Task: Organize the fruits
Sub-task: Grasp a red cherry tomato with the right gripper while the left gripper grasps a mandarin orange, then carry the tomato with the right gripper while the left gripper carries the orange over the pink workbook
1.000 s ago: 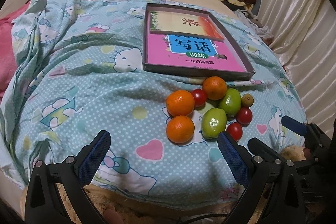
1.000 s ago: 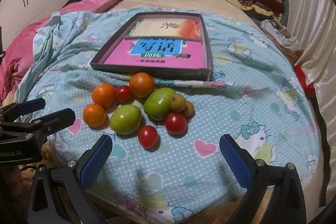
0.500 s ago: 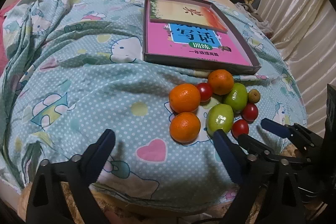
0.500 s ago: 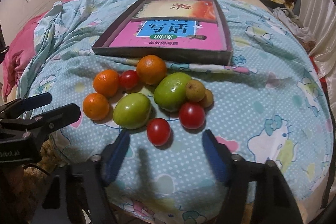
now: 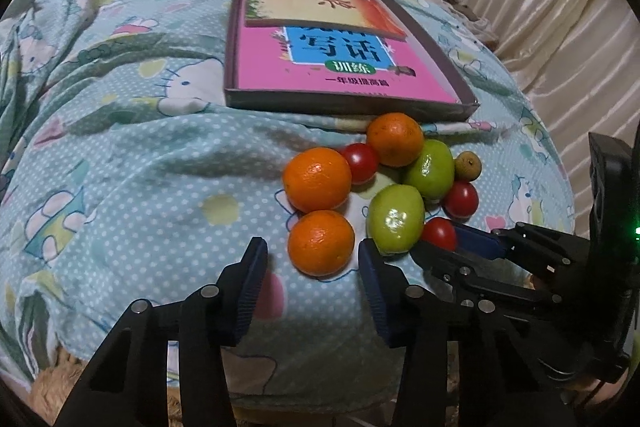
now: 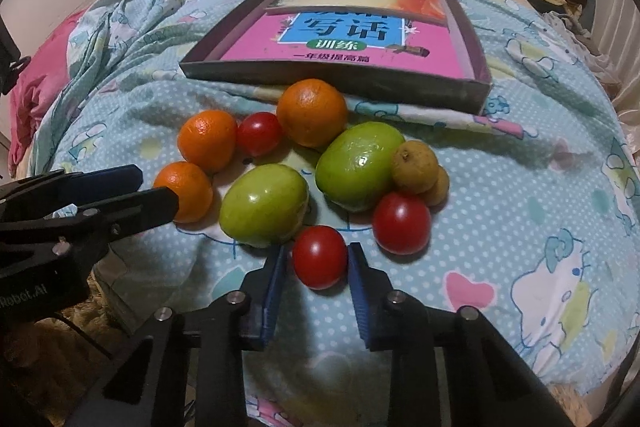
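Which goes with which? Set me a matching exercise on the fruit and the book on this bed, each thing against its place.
Things:
1. nearest round orange mandarin
2. nearest small red tomato
3. pink paper book
4. small round brownish-yellow fruit

Places:
A. inside the shallow grey cardboard box
B. between the right gripper pads
C. against the far green fruit
D. between the left gripper fingers

Pairs: 1-D, 2-B, 3-A, 4-C.

Both grippers' jaws are closing, each with its fruit between them.
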The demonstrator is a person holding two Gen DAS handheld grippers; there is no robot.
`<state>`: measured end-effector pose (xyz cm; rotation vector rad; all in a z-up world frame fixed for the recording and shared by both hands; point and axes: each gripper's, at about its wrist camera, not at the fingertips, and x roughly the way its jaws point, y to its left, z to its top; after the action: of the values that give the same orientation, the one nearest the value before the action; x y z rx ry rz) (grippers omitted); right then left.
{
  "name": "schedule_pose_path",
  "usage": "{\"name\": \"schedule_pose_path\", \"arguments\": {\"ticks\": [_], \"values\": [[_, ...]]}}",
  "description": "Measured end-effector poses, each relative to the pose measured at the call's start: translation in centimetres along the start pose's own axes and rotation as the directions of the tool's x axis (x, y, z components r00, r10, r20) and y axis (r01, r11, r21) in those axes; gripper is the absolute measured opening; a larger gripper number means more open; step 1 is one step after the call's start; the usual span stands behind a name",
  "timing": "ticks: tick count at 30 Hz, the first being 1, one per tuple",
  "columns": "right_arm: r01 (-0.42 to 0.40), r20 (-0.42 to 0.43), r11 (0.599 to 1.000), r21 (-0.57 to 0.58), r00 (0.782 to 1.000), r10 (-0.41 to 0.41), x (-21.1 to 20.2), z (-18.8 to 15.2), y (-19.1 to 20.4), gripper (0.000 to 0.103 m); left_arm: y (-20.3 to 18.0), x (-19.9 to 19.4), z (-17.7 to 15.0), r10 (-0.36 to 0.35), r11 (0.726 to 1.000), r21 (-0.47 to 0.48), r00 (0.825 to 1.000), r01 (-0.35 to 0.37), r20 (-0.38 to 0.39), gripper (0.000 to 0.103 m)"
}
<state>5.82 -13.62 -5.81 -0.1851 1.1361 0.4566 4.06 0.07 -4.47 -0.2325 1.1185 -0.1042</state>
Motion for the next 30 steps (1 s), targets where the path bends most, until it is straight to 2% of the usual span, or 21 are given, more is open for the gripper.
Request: {"name": "schedule_pose_path", "arguments": {"ticks": [4, 7, 17, 25, 30], "values": [[-0.013, 0.007, 1.0, -0.002, 1.0, 0.013, 0.4, 0.1, -0.1, 0.027, -0.4, 0.8, 0.3, 0.008, 1.0, 0.018, 1.0, -0.008, -0.014, 0.048], [-0.031, 0.017, 0.999, 0.01, 0.999, 0.03, 0.3, 0.1, -0.4, 0.027, -0.5, 1.4, 0.4, 0.004, 1.0, 0.027, 1.0, -0.003, -0.029, 0.039], [-0.088, 0.102, 0.995, 0.04, 0.991, 0.084, -1.6, 0.3, -0.9, 0.027, -0.4, 1.6, 0.5, -0.025, 0.999, 0.027, 0.999, 0.026, -0.023, 0.037], [-0.119, 0.188, 0.992, 0.032, 0.976, 0.111, -3.5, 0.9, -1.1, 0.027, 0.0, -1.3, 0.8, -0.034, 0.999, 0.009, 0.998, 0.034, 0.045, 0.037], [-0.091, 0.243, 0.996, 0.018, 0.966, 0.084, -4.4, 1.7, -1.6, 0.027, -0.2, -2.9, 1.9, -0.029, 1.0, 0.011, 0.995, 0.028, 0.097, 0.037]]}}
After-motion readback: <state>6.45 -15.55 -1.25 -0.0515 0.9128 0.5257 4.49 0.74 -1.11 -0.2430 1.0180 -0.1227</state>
